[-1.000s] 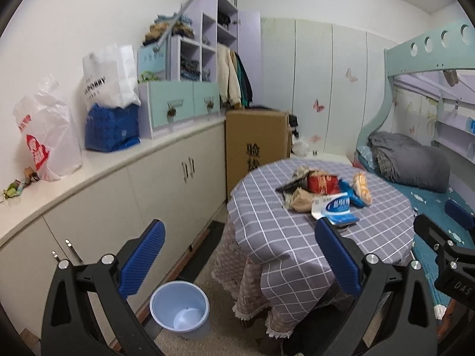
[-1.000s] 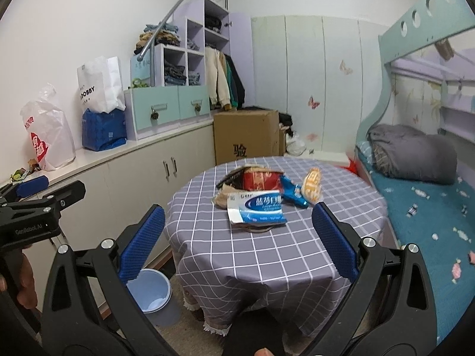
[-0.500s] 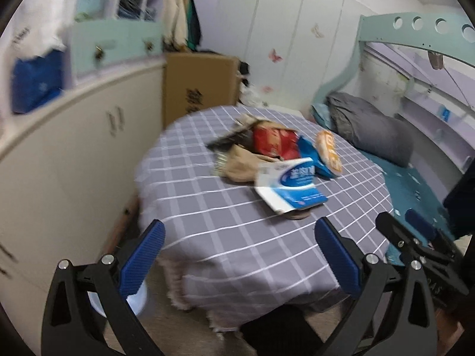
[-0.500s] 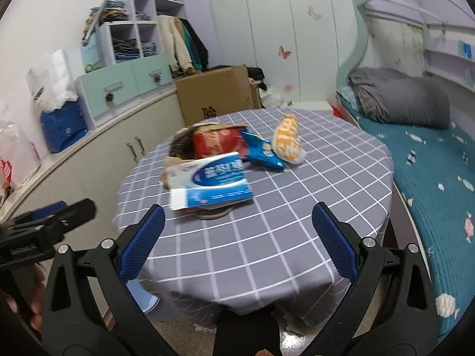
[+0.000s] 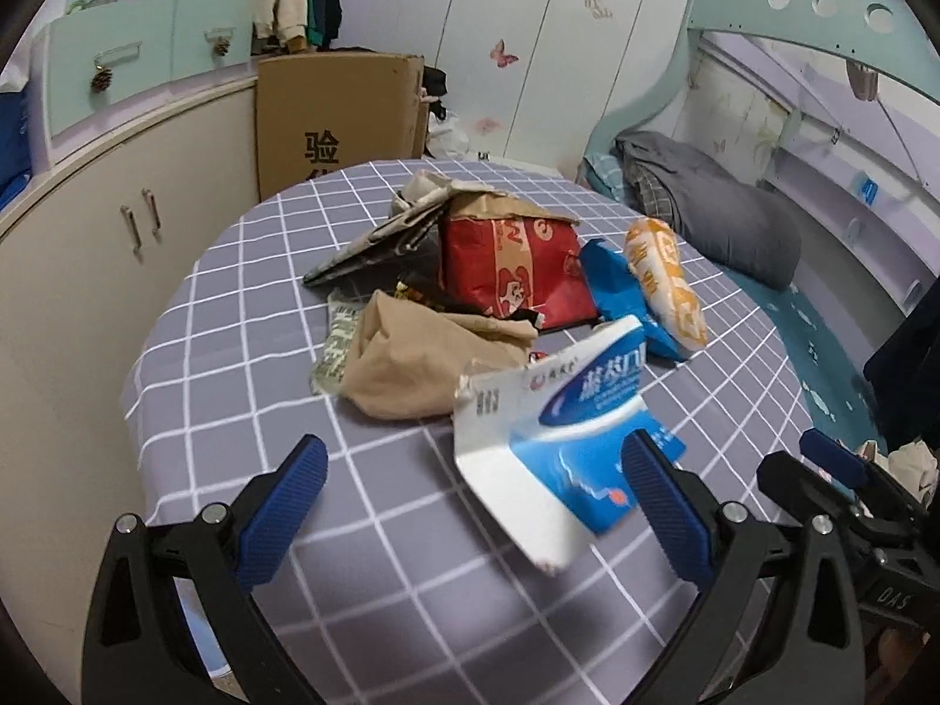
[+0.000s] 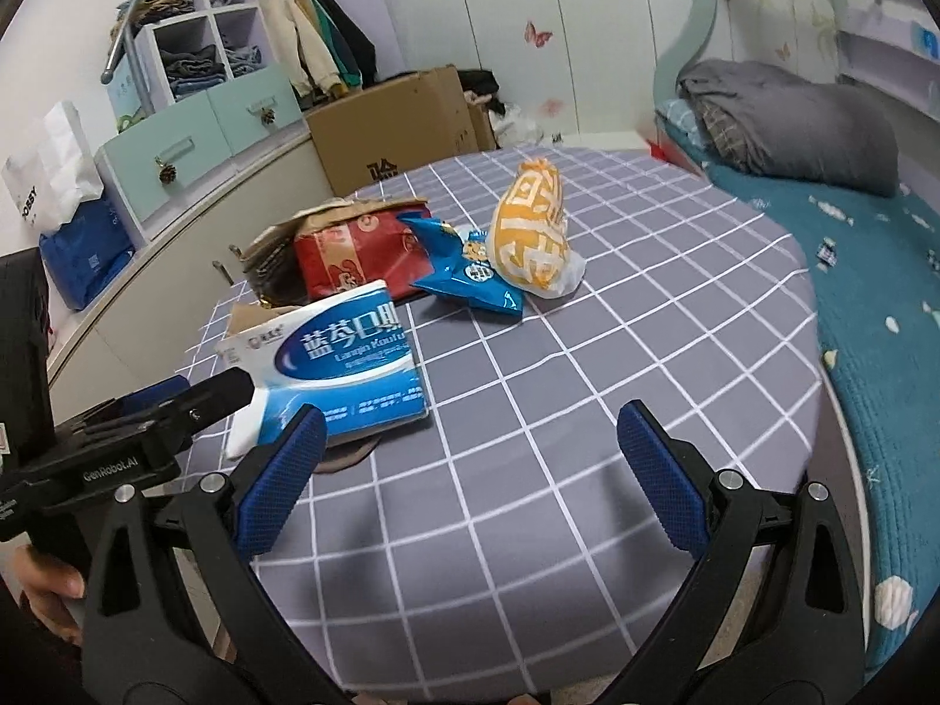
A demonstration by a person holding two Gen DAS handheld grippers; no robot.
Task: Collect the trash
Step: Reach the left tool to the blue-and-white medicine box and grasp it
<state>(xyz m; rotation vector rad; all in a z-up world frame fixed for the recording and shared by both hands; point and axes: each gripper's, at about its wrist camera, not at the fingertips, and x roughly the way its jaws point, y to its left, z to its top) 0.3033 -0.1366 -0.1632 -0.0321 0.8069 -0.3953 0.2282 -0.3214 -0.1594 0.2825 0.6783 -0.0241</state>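
Observation:
A heap of trash lies on the round table with a grey checked cloth (image 5: pixel 235 323). Nearest is a torn blue-and-white box (image 5: pixel 564 429), with a tan paper bag (image 5: pixel 423 364) to its left. Behind them lie a red bag (image 5: pixel 511 270), a blue snack wrapper (image 5: pixel 617 294) and an orange-and-white bag (image 5: pixel 664 282). My left gripper (image 5: pixel 473 487) hovers open over the near table edge, its right finger just in front of the box. My right gripper (image 6: pixel 470 470) is open over bare cloth (image 6: pixel 646 323), right of the box (image 6: pixel 346 364). The orange bag (image 6: pixel 531 235) lies further ahead.
A cardboard box (image 5: pixel 335 117) stands on the floor behind the table. Cream cabinets (image 5: pixel 88 223) run along the left wall. A bunk bed with teal bedding (image 6: pixel 869 270) and a grey duvet (image 5: pixel 717 223) borders the table on the right. A hand (image 6: pixel 53 581) holds the left gripper.
Both grippers have moved forward and down toward the table, so the trash heap looks much closer. The blue bin on the floor has left the view.

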